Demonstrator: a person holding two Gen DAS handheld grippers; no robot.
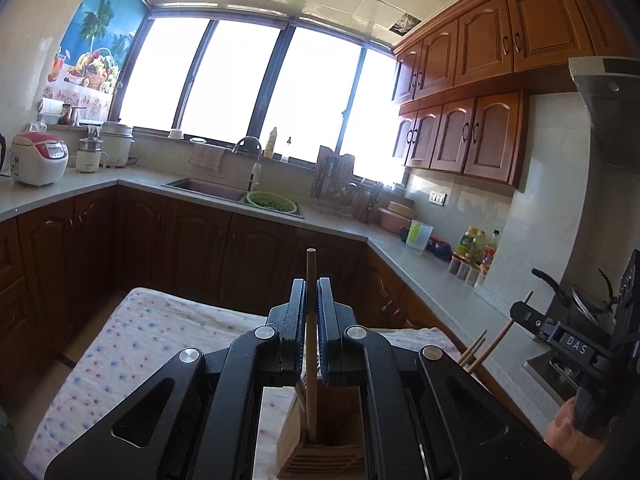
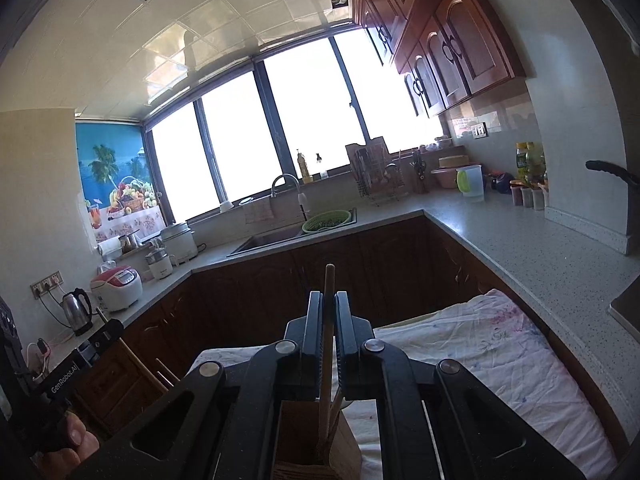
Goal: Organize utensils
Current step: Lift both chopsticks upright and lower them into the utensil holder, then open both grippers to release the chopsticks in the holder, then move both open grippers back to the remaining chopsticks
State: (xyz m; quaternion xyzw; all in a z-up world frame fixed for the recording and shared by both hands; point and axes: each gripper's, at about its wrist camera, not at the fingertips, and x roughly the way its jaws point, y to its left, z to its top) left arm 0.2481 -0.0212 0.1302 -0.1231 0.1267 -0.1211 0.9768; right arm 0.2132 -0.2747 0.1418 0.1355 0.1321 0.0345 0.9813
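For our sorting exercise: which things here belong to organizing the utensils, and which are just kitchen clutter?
Job: left gripper and right gripper, each holding a thin wooden chopstick; slatted wooden utensil holder.

Clutter: green plastic colander; white-and-red rice cooker; steel kettle.

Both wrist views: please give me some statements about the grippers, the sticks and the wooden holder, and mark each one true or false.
1. The left gripper is shut on a wooden stick. True.
2. The right gripper is open and empty. False: it is shut on a wooden stick.
3. A wooden holder stands below the left gripper. True.
4. The holder stands on bare countertop. False: it stands on a dotted cloth.
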